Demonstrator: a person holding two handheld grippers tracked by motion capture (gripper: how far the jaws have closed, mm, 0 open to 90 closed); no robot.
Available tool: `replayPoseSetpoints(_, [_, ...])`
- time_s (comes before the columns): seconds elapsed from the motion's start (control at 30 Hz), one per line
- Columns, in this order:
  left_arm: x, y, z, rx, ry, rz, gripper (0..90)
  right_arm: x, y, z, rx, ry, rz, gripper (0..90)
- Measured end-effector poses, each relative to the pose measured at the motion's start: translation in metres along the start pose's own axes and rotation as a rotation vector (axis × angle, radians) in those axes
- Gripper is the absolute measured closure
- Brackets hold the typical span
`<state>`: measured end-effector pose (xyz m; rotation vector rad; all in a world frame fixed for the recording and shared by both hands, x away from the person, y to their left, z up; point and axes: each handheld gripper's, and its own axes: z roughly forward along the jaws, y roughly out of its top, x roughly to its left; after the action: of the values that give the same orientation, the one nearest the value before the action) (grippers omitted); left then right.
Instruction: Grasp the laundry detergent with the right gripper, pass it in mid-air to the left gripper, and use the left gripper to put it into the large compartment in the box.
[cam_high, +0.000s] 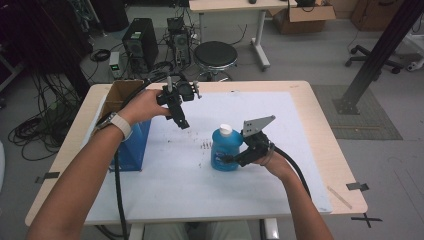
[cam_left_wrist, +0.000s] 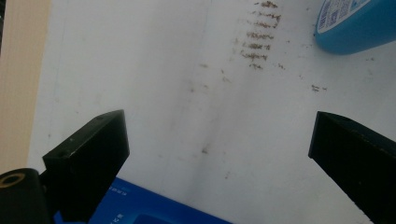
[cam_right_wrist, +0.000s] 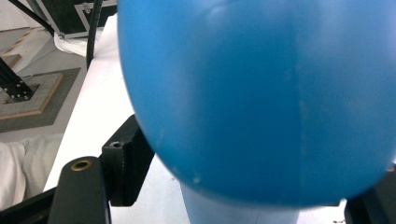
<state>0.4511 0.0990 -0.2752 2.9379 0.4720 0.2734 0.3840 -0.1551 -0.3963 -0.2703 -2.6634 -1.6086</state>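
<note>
Bottle (cam_high: 226, 150) of blue plastic, squat and round-shouldered with a white cap, stands upright near the middle of the counter (cam_high: 310, 130), a little toward its right edge, on the white sheet (cam_high: 200, 185) that covers most of the light wooden top.

At the left edge stands an open box (cam_high: 127, 145) with blue glossy sides and brown cardboard flaps; it carries small white print, too small to read. Above the sheet just right of it hangs the left gripper (cam_high: 181, 120), its jaws spread wide with nothing between them. In the left gripper view, rows of small brown smudges (cam_left_wrist: 259, 35) mark the sheet, and the bottle's white label (cam_left_wrist: 338, 14) shows small printing that cannot be read.

The right gripper (cam_high: 231, 159) comes in from the right, its black jaws set against the smooth, rounded sides of the bottle's lower body, grasping it.
</note>
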Motion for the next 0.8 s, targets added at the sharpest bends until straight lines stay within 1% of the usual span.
replayPoseSetpoints(0.5, [0.0003,-0.0002,0.0002,0.006,0.002,0.001,5.6,-0.0001,-0.0006,0.0005,0.004,-0.015,-0.010,34.5])
replayPoseSetpoints(0.6, [0.0002,-0.0003,0.0002,0.006,0.003,0.001,5.6,-0.0009,-0.0005,-0.0004,0.002,-0.019,-0.016,37.3])
replayPoseSetpoints(0.8, [0.0005,-0.0003,0.0011,0.003,0.002,0.000,5.6,-0.0011,-0.0006,-0.0002,-0.001,-0.020,-0.017,37.9])
